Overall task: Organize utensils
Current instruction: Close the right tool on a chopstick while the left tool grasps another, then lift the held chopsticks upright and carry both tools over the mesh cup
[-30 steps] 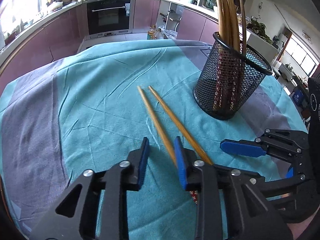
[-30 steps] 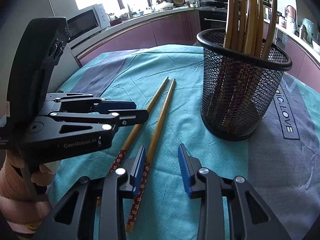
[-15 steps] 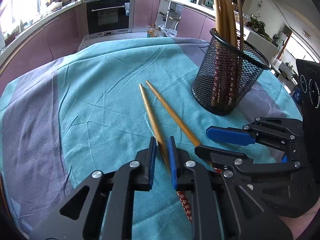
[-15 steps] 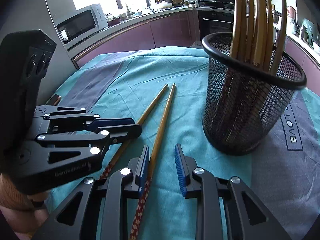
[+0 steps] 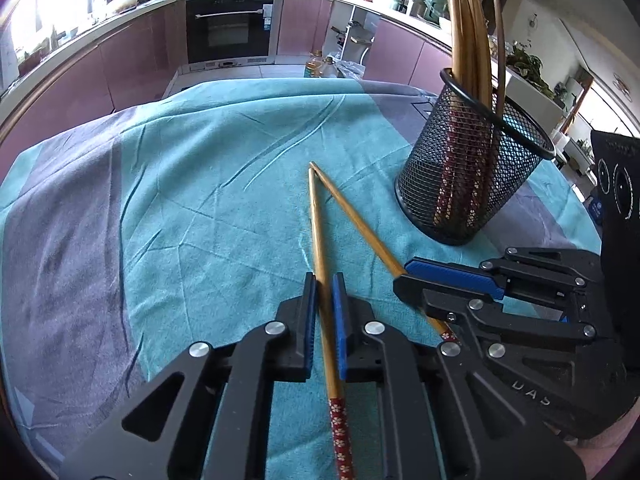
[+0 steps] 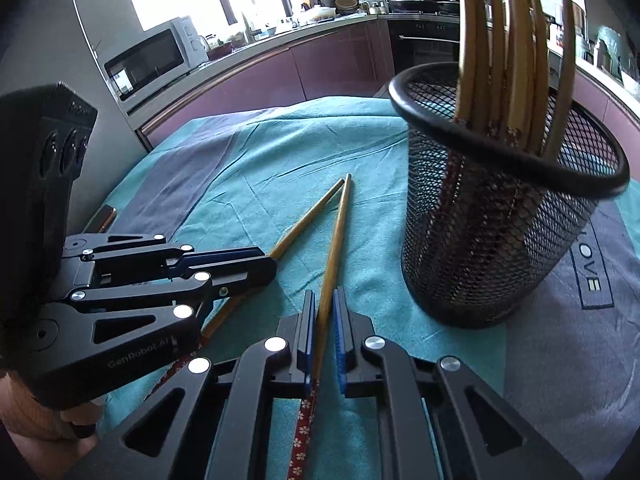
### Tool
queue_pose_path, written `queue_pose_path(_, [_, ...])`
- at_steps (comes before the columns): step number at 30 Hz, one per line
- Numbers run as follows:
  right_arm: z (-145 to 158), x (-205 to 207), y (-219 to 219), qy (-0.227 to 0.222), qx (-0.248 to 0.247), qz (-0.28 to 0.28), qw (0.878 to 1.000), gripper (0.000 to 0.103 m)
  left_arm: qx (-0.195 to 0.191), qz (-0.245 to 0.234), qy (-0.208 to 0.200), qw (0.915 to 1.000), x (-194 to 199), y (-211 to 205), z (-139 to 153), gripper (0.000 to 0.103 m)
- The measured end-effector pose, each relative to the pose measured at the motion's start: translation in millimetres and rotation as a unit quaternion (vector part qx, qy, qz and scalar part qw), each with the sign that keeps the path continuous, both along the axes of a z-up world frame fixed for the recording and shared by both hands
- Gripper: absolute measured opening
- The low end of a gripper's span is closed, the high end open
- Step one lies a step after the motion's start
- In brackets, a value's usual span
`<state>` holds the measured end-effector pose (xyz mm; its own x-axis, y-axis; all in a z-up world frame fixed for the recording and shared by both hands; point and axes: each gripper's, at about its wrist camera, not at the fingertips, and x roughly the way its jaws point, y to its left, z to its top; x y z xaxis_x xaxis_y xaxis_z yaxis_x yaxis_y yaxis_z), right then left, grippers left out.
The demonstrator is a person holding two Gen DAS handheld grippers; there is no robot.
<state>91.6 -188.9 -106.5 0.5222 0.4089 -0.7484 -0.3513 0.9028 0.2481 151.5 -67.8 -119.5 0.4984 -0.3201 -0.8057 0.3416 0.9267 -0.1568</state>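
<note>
Two bamboo chopsticks with red flowered ends lie on the teal cloth, their far tips meeting in a V. My left gripper [image 5: 323, 284] has its jaws closing to a pinch, blue pads pressing the left chopstick [image 5: 318, 232]. My right gripper [image 6: 322, 300] is likewise closing tight, pads pressing the right chopstick [image 6: 337, 236]. Each gripper shows in the other view: the right gripper [image 5: 404, 276] over the right chopstick [image 5: 360, 224], the left gripper [image 6: 268, 264] over the left chopstick [image 6: 308, 220]. The black mesh holder [image 5: 472, 184] [image 6: 500, 240] stands upright to the right, with several chopsticks in it.
The teal and grey tablecloth [image 5: 180, 208] covers a round table whose edge curves away at the far side. Beyond it are purple kitchen cabinets, an oven [image 5: 230, 28] and a microwave [image 6: 156, 60]. A sleeve and hand [image 6: 36, 416] hold the left gripper.
Both grippers have gone from open to shut, each onto its own chopstick. The two chopsticks' far tips have come together into a V. The hands stayed about where they were.
</note>
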Motion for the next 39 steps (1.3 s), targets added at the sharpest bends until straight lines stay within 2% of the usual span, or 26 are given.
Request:
queue_pose_path(8, [13, -11, -14, -0.011, 0.03, 0.0, 0.999, 0.006, -0.009, 0.003, -0.008, 0.9999, -12, 5, 7, 0.008])
queue_pose_path(24, [38, -30, -24, -0.029, 0.076, 0.028, 0.996, 0.006, -0.031, -0.014, -0.039, 0.9987, -35, 13, 42, 0.008])
queue_pose_path(30, [54, -41, -33, -0.054, 0.082, 0.029, 0.995, 0.006, -0.055, -0.025, -0.044, 0.9972, -43, 18, 57, 0.008])
queue_pose_path(39, [77, -50, -52, -0.092, 0.09, 0.014, 0.992, 0.006, -0.09, -0.047, -0.074, 0.9921, -57, 17, 92, 0.008])
